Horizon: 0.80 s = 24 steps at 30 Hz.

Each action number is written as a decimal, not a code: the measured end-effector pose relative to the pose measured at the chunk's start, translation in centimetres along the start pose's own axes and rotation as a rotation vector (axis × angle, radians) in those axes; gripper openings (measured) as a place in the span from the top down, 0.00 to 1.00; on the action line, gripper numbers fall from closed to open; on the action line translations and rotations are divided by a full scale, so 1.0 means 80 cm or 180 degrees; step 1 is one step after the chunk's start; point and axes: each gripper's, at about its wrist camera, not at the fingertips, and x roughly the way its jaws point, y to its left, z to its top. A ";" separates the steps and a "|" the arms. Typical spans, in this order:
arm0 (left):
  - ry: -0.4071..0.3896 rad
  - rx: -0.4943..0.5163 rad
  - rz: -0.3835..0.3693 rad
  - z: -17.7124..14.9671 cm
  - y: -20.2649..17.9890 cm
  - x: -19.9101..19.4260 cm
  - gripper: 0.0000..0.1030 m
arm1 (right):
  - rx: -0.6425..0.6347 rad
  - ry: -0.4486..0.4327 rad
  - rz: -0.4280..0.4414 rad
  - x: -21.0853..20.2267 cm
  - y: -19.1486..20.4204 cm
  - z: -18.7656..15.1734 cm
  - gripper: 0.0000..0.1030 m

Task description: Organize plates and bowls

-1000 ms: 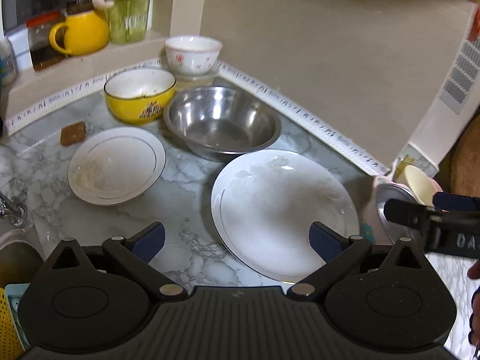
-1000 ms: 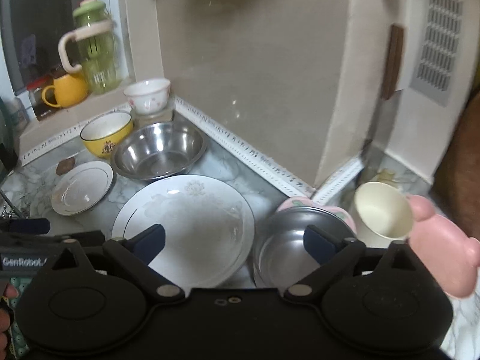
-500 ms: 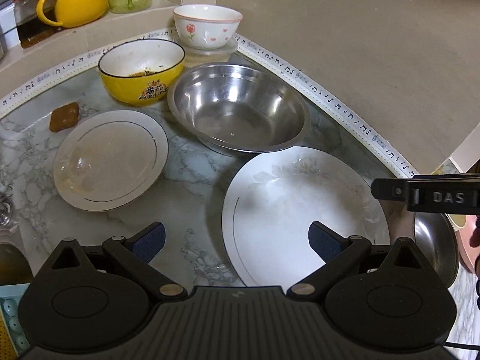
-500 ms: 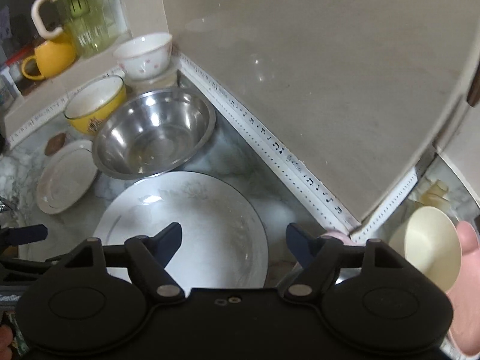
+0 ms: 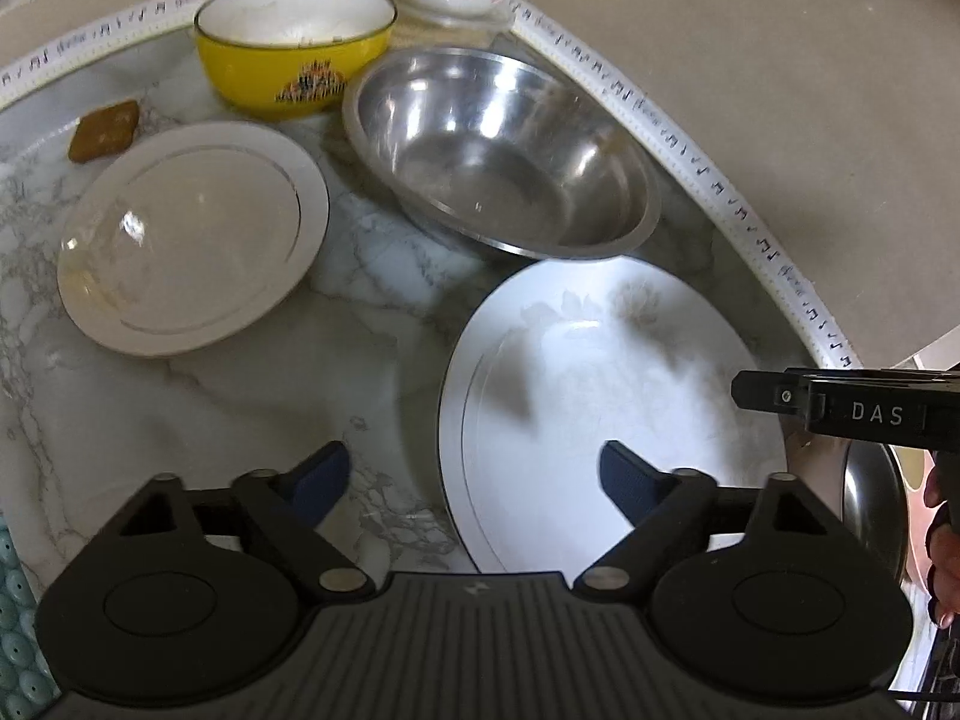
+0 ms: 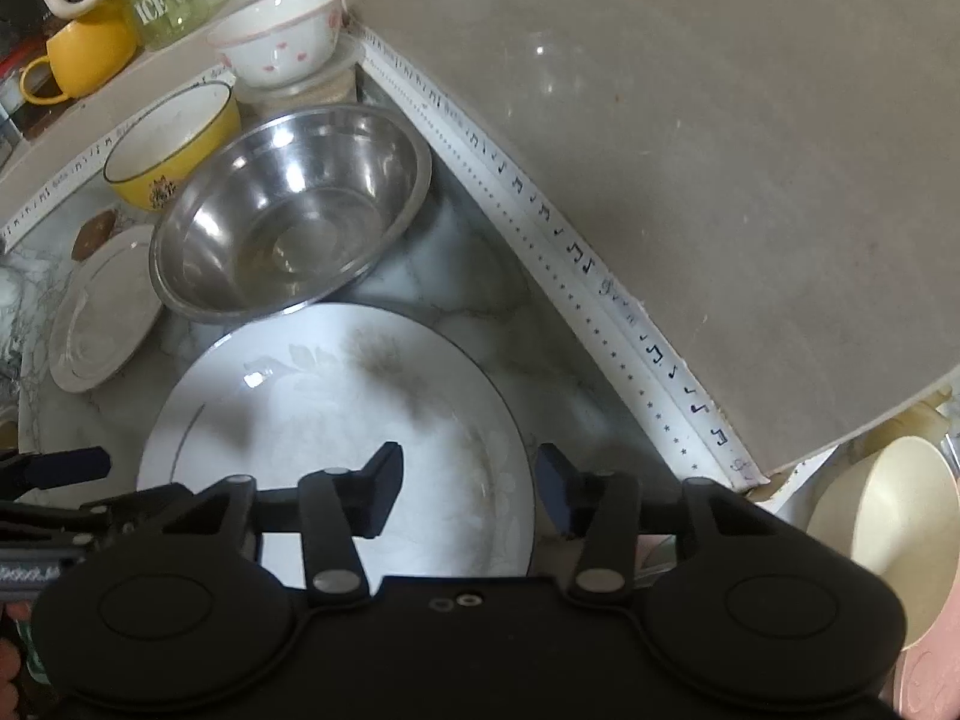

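On the counter (image 5: 360,324) the big plate (image 5: 600,396) lies in front of the metal bowl (image 5: 498,150). The small plate (image 5: 192,234) is to their left, with the yellow bowl (image 5: 294,54) behind it.

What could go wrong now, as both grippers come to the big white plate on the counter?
1. The large plate lies flat on the marble counter, so the closing right gripper may slip off its thin rim.
2. The steel bowl sits against the plate's far edge; lifting could knock it.
3. The left gripper is close and might collide with the right.
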 end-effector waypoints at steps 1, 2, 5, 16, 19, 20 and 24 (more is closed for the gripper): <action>0.0011 -0.0005 -0.0002 0.000 0.001 0.001 0.26 | -0.0019 0.0013 -0.0021 0.002 0.000 0.000 0.55; 0.0020 -0.0004 0.0000 0.000 -0.001 0.003 0.29 | -0.0021 0.0025 -0.0047 0.003 0.000 0.000 0.56; 0.0052 -0.0017 -0.0031 -0.001 -0.001 0.004 0.33 | -0.0019 0.0062 -0.0061 0.007 -0.004 0.001 0.63; 0.0179 -0.0169 -0.0094 0.001 0.003 0.015 0.67 | 0.0203 0.0132 0.0071 0.016 -0.029 -0.002 0.80; 0.0168 -0.0180 -0.0106 0.000 0.004 0.013 0.70 | 0.0202 0.0117 0.0058 0.016 -0.030 -0.004 0.82; 0.0165 -0.0173 -0.0113 0.000 0.005 0.012 0.71 | 0.0201 0.0114 0.0058 0.017 -0.030 -0.003 0.82; 0.0144 -0.0156 -0.0094 -0.003 0.007 0.009 0.77 | 0.0230 0.0095 0.0043 0.016 -0.031 -0.004 0.86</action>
